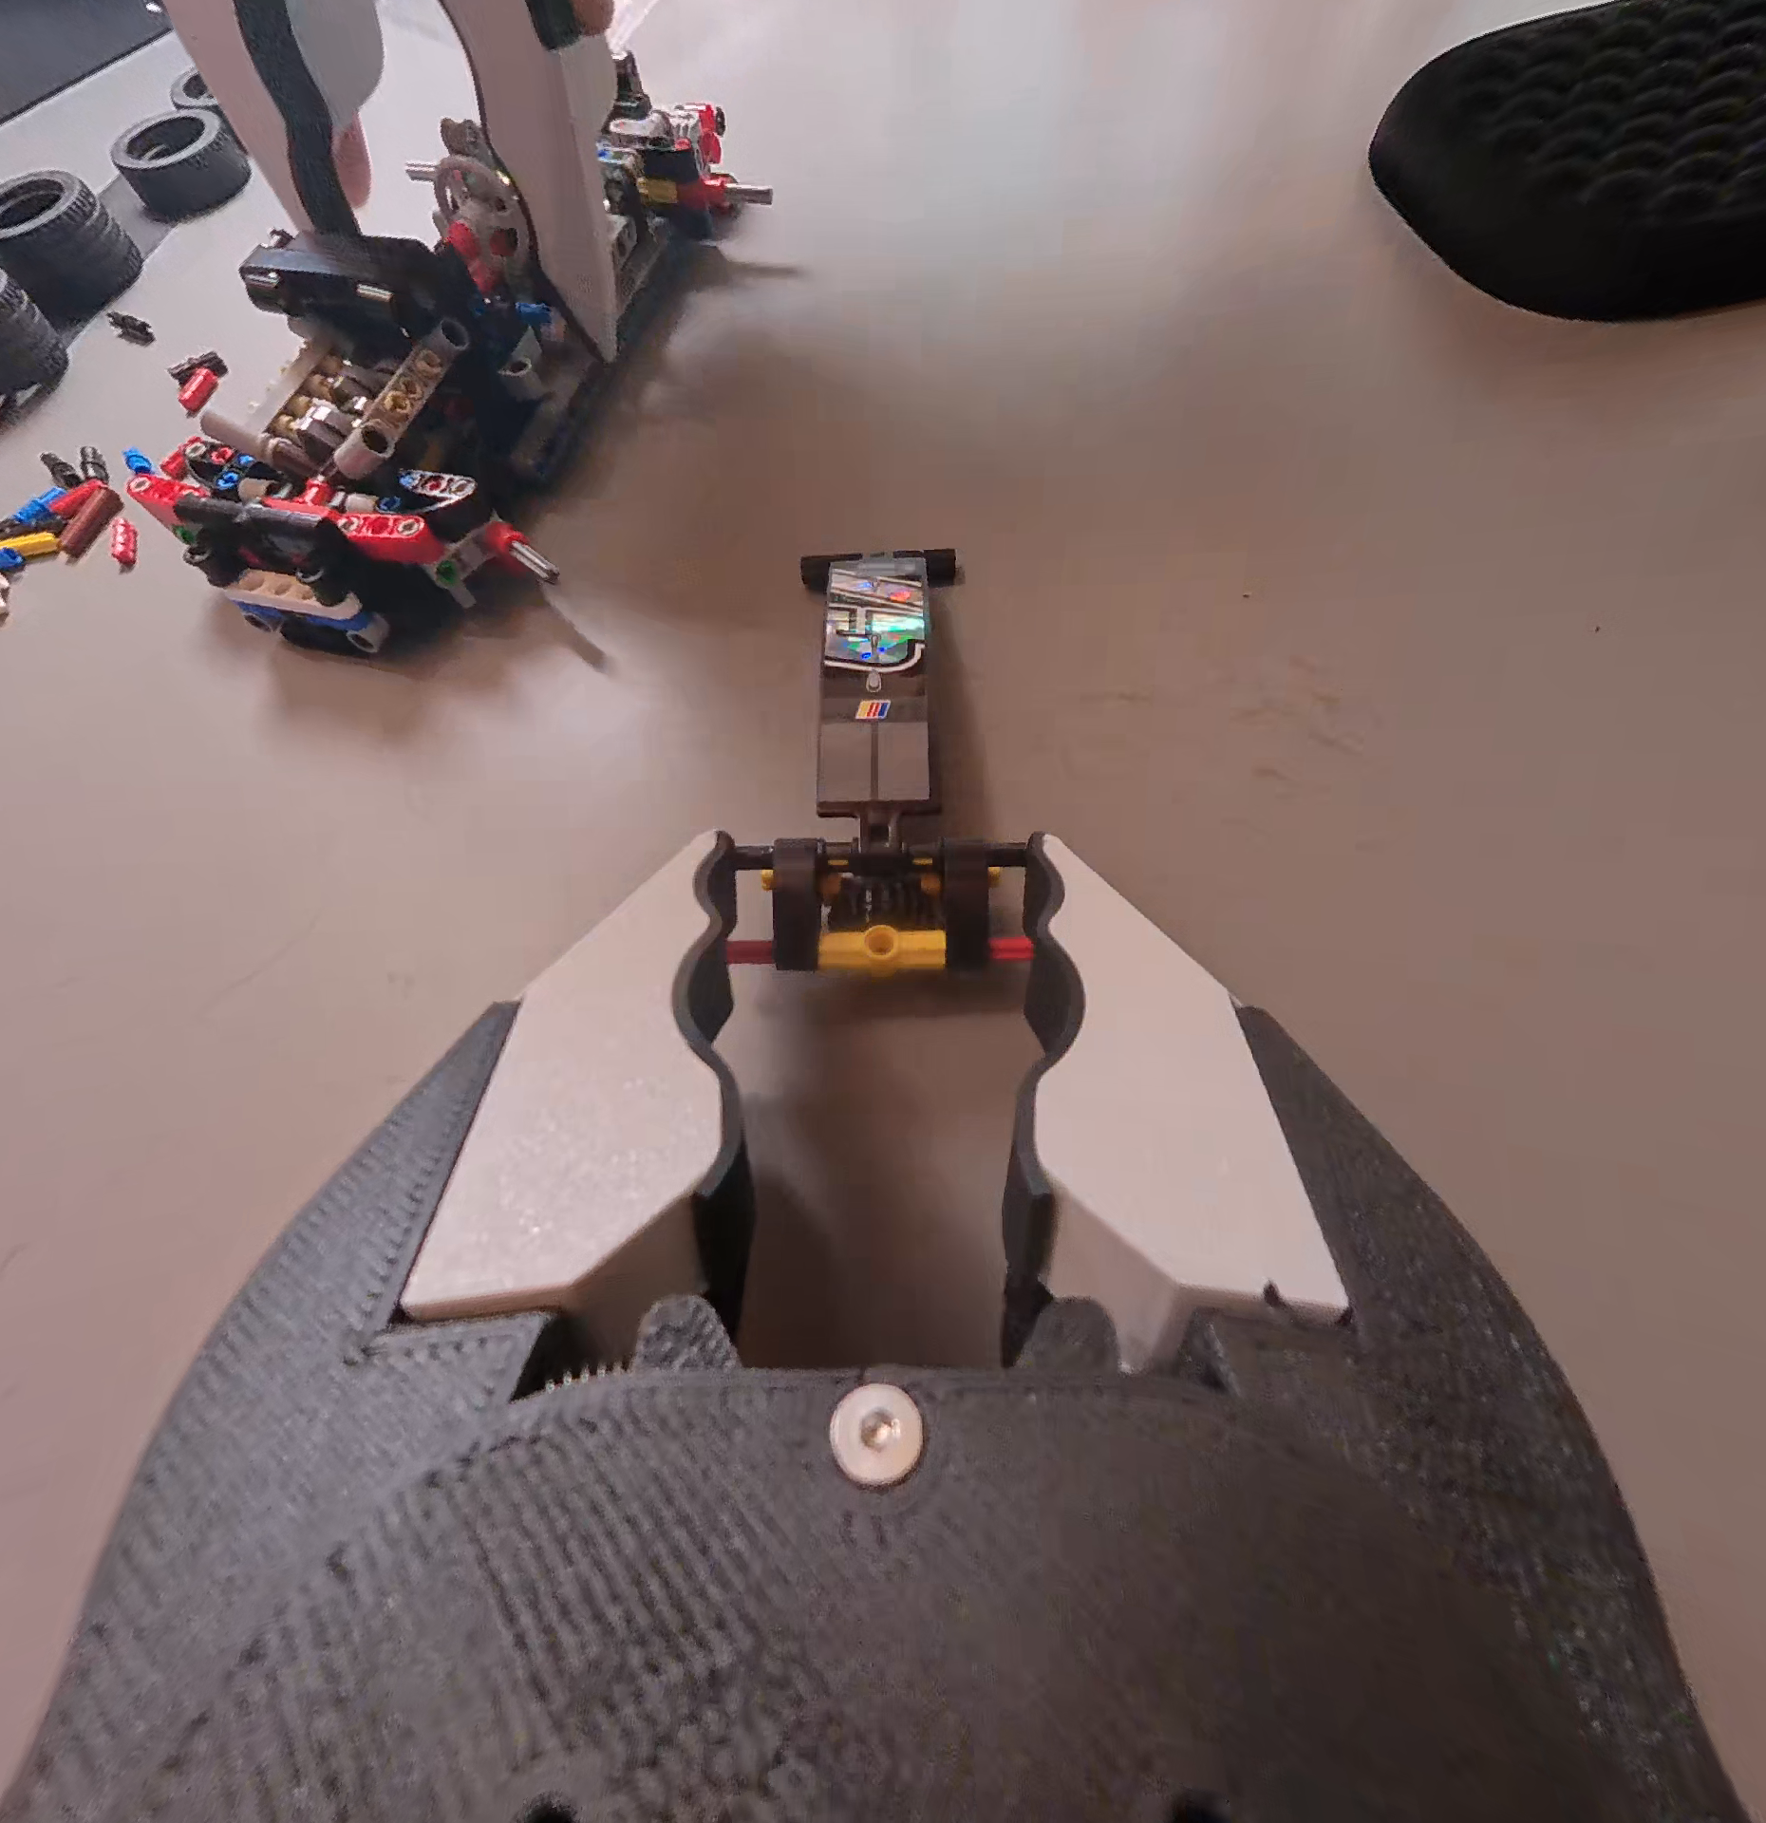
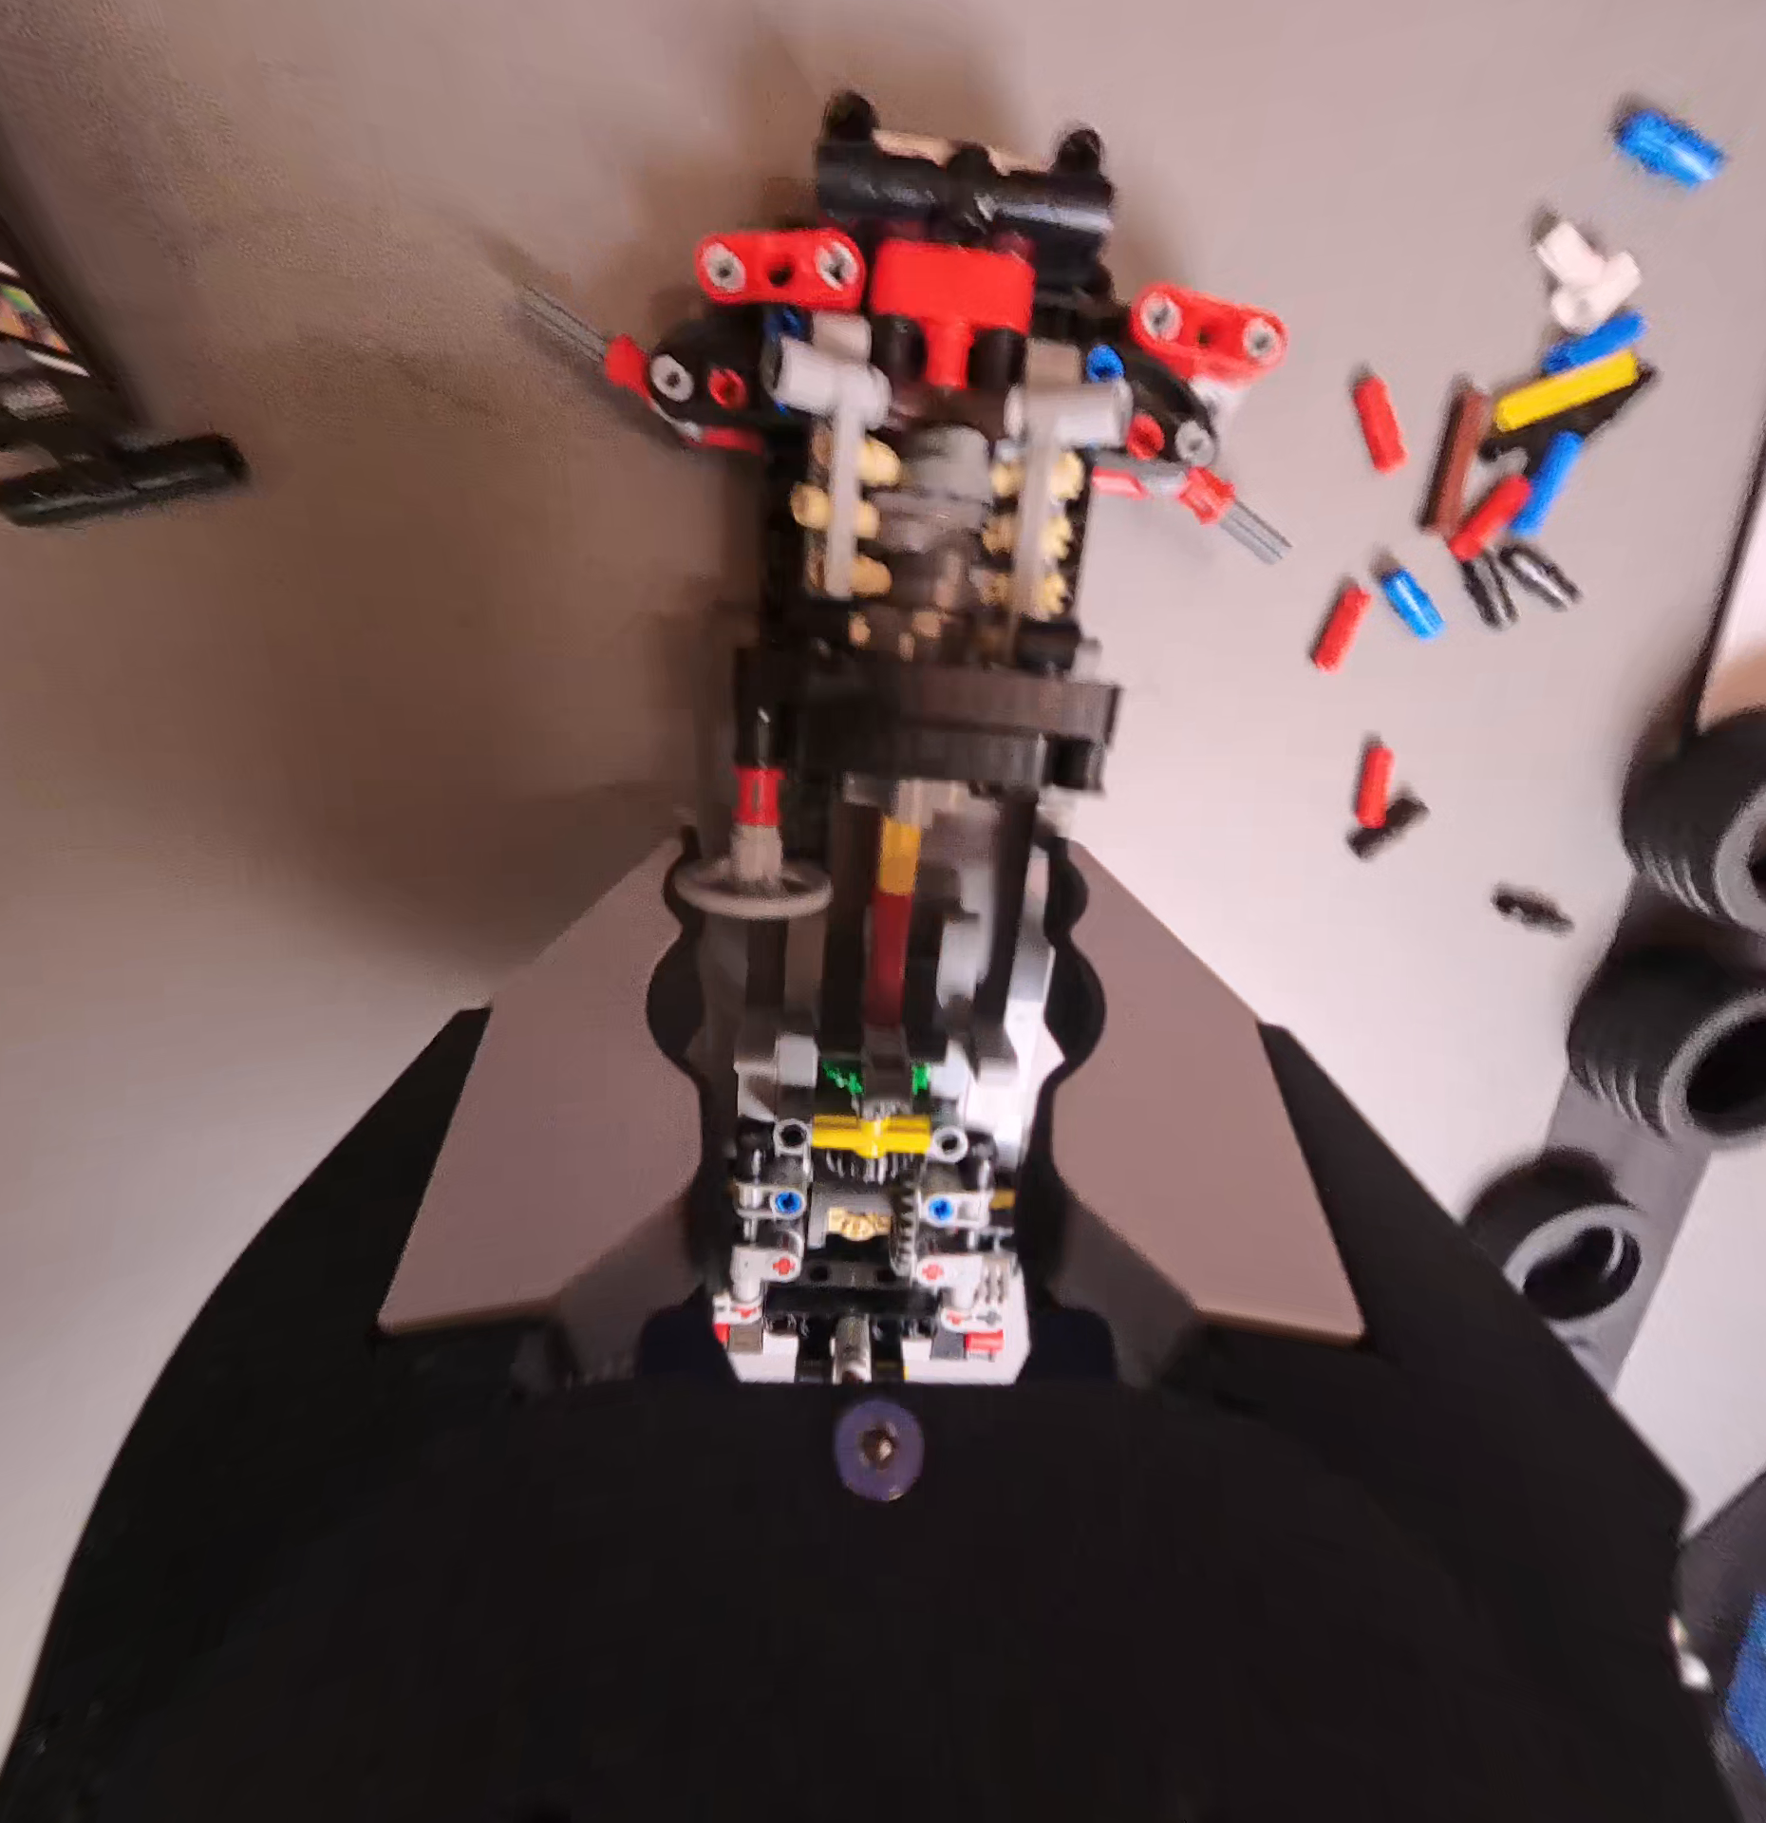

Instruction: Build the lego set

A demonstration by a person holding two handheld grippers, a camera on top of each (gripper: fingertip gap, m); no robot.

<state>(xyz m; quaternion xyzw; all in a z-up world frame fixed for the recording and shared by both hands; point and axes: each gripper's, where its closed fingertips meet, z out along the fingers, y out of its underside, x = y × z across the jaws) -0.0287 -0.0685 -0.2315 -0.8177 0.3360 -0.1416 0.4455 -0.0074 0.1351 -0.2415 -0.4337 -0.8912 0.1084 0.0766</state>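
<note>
My left gripper (image 1: 877, 858) is low over the table, and its jaws close on the axle ends of a small sub-assembly (image 1: 874, 927). This piece has black and yellow parts, a red axle, and a long black panel (image 1: 874, 691) with a shiny sticker pointing away. My right gripper (image 2: 874, 868) is shut on the sides of the large car chassis (image 2: 938, 552), which has red, black and grey beams and an engine block. The right wrist view is blurred. In the left wrist view the right gripper (image 1: 465, 296) and the chassis (image 1: 366, 424) are at the upper left.
Several black tyres (image 2: 1708, 1056) lie right of the chassis and also show in the left wrist view (image 1: 50, 237). Loose red, blue, yellow and black pins (image 2: 1491, 473) lie beside them. A black textured object (image 1: 1589, 158) sits at the far right. A black part (image 2: 119, 483) and a booklet (image 2: 11, 326) lie left. The left tips stand about 25 cm off the black textured object (image 1: 1589, 158).
</note>
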